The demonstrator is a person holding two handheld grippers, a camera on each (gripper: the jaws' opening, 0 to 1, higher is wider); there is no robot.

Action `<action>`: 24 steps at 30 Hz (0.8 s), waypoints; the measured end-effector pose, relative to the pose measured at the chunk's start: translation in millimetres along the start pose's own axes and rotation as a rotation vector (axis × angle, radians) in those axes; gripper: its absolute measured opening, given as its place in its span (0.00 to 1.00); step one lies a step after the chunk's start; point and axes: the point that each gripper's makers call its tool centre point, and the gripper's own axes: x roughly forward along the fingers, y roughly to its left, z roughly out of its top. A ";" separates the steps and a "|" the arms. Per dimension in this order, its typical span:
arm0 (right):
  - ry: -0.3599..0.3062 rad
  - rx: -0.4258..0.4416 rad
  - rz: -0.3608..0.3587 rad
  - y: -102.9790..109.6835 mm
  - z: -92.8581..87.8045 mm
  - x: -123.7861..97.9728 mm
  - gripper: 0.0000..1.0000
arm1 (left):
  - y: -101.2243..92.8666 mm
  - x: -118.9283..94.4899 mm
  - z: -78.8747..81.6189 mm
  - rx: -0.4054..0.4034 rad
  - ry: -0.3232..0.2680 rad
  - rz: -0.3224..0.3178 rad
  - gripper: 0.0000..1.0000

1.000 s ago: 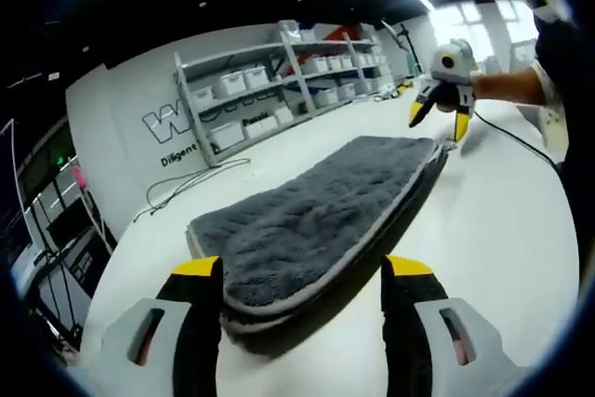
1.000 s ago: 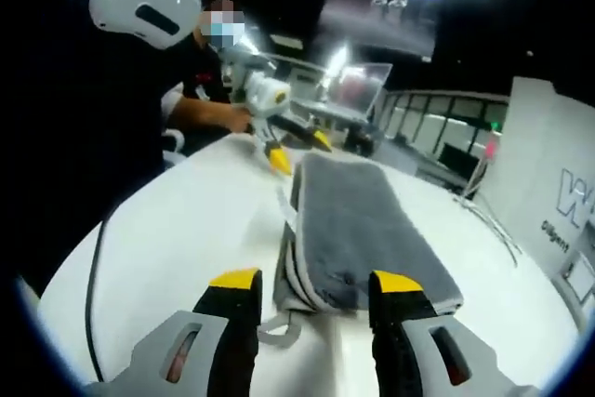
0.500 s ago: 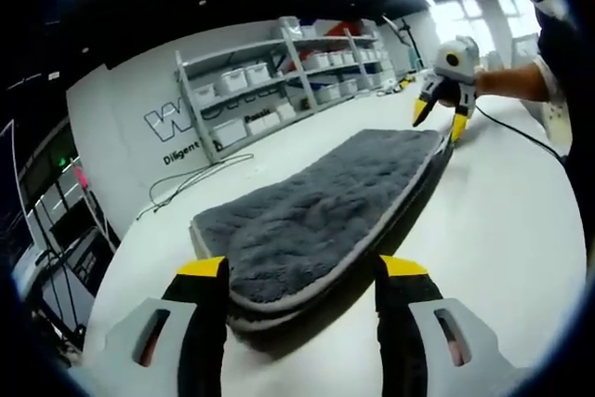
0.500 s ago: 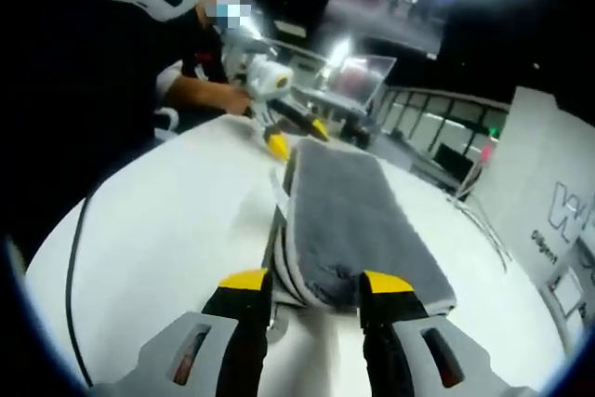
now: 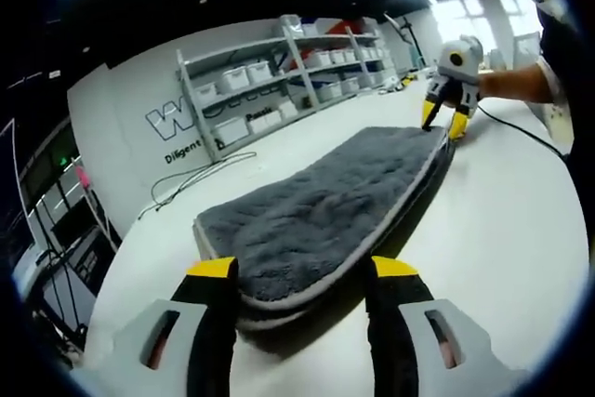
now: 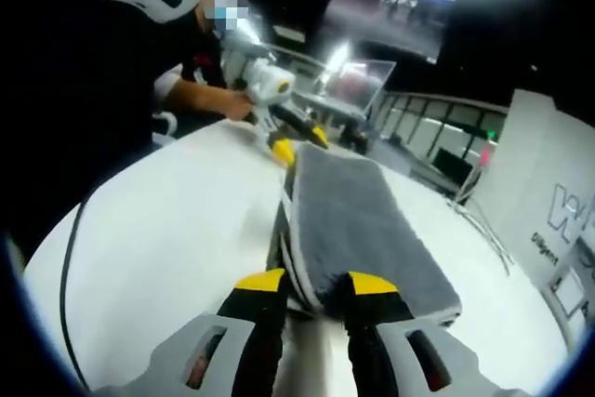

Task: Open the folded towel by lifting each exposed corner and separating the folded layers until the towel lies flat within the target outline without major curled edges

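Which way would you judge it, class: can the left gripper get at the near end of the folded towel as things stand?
Probably yes. The left gripper has its jaws apart on either side of the towel's near end, with nothing on the table between them.

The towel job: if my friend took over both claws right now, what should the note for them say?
Left claw: open, jaws on either side of the near end of the towel, not gripping.
Right claw: jaws nearly closed on a corner of the towel's other end; whether it truly grips is unclear.
Towel: still folded in a long grey stack of layers on the white table. No target outline can be made out.
Done: both claws are at the two ends.
Left: pinch the corners, lift, peel the layers apart and spread the towel flat without curled edges.
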 end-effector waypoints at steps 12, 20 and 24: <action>-0.041 0.027 -0.036 -6.2 9.2 0.3 0.05 | 0.5 -1.8 2.7 -0.022 -0.027 -0.001 0.35; -0.039 0.058 -0.032 -6.9 10.4 2.4 0.02 | 0.2 -0.6 4.0 -0.030 -0.041 -0.007 0.22; -0.037 0.071 -0.031 -7.7 11.1 2.0 0.02 | 1.8 1.1 5.0 -0.052 -0.047 -0.008 0.18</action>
